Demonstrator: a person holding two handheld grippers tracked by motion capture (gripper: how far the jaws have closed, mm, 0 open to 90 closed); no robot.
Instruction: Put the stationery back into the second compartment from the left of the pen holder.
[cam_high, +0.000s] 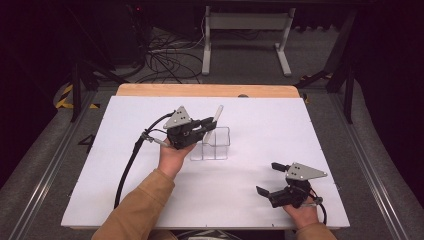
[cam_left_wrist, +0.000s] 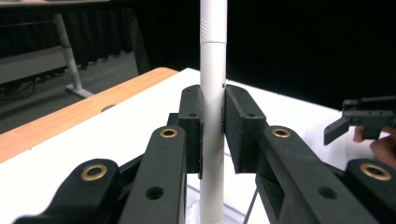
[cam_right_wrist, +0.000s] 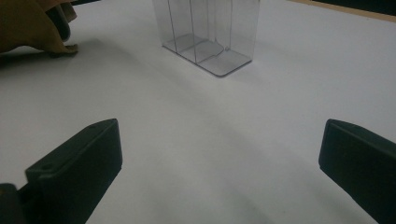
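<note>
A white marker pen (cam_high: 215, 119) stands nearly upright in my left gripper (cam_high: 206, 123), which is shut on its barrel just above a clear plastic organiser box (cam_high: 214, 145) with compartments. In the left gripper view the pen (cam_left_wrist: 213, 70) rises between the two black pads (cam_left_wrist: 192, 126), its lower end over the box. My right gripper (cam_high: 269, 178) rests low near the table's front right, open with nothing between its jaws. The right gripper view shows the clear box (cam_right_wrist: 210, 32) ahead on the white tabletop.
A white board (cam_high: 300, 135) covers the wooden table (cam_high: 150, 90). A tan sleeve (cam_high: 135, 210) reaches in from the bottom left. Beyond the table lie cables (cam_high: 165, 60) and a white desk frame (cam_high: 245, 35) on grey carpet.
</note>
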